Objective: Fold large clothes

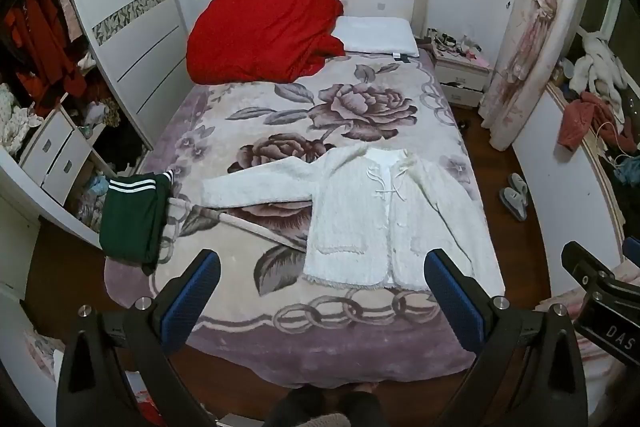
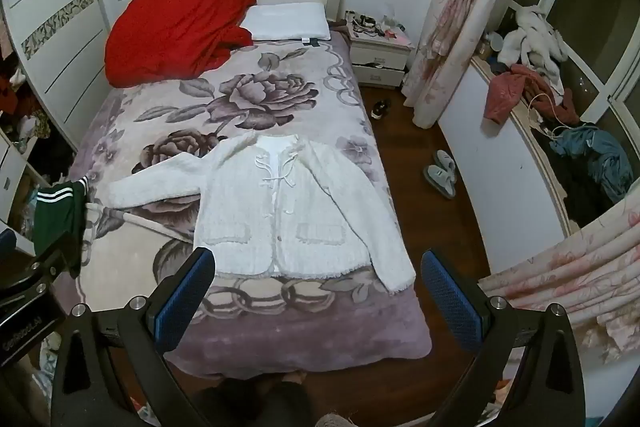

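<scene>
**White fleece jacket spread flat near the foot of the bed**

A pale wooden stick (image 1: 240, 223) runs from beside the folded dark green garment with white stripes (image 1: 132, 215) toward the fluffy white fleece jacket (image 1: 372, 215), and its far end is hidden under the jacket's hem. The green garment hangs over the left edge of the bed, so its lower part is cut off from sight. Along the window ledge, a heap of white, pink and blue clothes (image 2: 536, 67) is too tangled to sort out piece by piece. The open wardrobe (image 1: 48, 67) at the left holds red clothing, though its shelves are dim and blurred.

The jacket lies face up on the floral purple-and-cream blanket (image 1: 304, 99), in the half of the bed nearest the foot and toward its right edge. Its front is closed with white string ties, two patch pockets show low on the front, and the hem is fringed. One sleeve stretches straight out toward the left edge of the bed; the other lies along the body, its cuff reaching the right corner at the foot.

The left tool (image 1: 322, 291) and the right tool (image 2: 318, 291) both hang above the foot of the bed — blue-padded fingers spread wide, nothing between them.

A crumpled red quilt (image 1: 264, 35) and a white pillow (image 1: 376, 35) sit at the headboard end.
</scene>
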{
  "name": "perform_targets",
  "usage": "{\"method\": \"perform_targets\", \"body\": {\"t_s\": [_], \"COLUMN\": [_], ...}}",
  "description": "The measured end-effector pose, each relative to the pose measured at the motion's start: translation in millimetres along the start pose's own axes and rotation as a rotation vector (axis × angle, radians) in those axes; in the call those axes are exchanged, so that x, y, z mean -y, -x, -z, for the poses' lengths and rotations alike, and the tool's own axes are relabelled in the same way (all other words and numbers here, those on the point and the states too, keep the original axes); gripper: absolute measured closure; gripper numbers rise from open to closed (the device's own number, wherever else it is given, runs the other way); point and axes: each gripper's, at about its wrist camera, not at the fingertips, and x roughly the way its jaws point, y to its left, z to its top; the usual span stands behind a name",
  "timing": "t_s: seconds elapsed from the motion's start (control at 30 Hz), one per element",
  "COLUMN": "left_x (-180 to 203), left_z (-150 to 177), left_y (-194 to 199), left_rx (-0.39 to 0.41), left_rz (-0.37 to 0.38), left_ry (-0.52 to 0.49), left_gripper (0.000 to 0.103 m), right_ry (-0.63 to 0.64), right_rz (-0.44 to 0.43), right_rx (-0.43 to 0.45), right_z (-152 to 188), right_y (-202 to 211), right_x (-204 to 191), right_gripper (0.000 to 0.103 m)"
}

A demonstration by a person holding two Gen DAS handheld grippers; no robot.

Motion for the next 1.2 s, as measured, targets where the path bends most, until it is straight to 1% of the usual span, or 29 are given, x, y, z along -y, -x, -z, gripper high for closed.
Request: {"method": "perform_targets", "body": {"t_s": [0.17, 0.2, 0.23, 0.5, 0.53, 0.67, 0.7, 0.8, 0.9, 1.2], "left_x": [-3, 2, 3, 2, 0, 2, 7, 7, 7, 5], "left_z": [1, -7, -8, -7, -14, -26, -28, -19, -19, -20], "left_y": [-1, 5, 6, 5, 8, 12, 14, 17, 18, 20], "left_rx": [-0.013, -0.003, -0.002, 0.003, 0.006, 0.015, 0.02, 0.03, 0.034, 0.033], "left_rz": [0.008, -0.008, -0.008, -0.008, -0.009, -0.009, -0.006, -0.003, -0.003, -0.003], "left_ry": [0.002, -0.004, -0.005, -0.006, -0.006, -0.004, -0.011, -0.014, -0.015, -0.013], "left_gripper": [0.0, 0.0, 0.0, 0.0, 0.0, 0.0, 0.0, 0.0, 0.0, 0.0], "right_ry": [0.003, 0.003, 0.003, -0.012, -0.014, -0.018, -0.017, -0.018, -0.027, -0.028], "right_rz": [0.002, 0.001, 0.001, 0.007, 0.002, -0.003, -0.004, -0.004, -0.006, -0.009], "right_rx": [0.0, -0.001, -0.001, 0.01, 0.01, 0.013, 0.014, 0.018, 0.024, 0.028], "right_z": [3, 3, 4, 7, 9, 7, 7, 5, 2, 1], "right_y": [1, 1, 1, 5, 12, 14, 15, 16, 28, 33], "right_x": [-1, -1, -2, -2, 1, 2, 1, 4, 6, 6], "right_gripper": [0.0, 0.0, 0.0, 0.0, 0.0, 0.0, 0.0, 0.0, 0.0, 0.0]}}
